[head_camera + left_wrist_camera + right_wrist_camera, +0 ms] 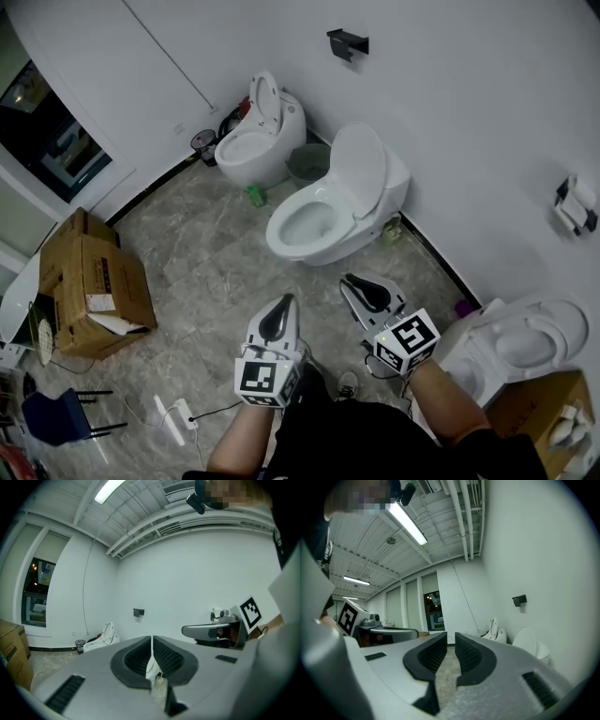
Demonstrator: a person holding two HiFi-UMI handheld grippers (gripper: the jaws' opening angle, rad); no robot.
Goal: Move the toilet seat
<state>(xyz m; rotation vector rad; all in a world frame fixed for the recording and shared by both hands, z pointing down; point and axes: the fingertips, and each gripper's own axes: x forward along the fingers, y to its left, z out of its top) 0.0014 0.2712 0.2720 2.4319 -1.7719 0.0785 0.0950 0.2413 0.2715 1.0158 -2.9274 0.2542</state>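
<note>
Head view: the toilet seat (359, 169) stands raised at the back of the middle toilet (319, 251), against the white wall (469, 112). Both grippers hang in front of that toilet, well apart from it. The left gripper (286, 302) has its jaws pressed together on nothing; the right gripper (349, 279), just beside it, has its jaws slightly parted and empty

No legible text or numbers. The printed label on the cardboard box (89, 272) is too small to be read.
</note>
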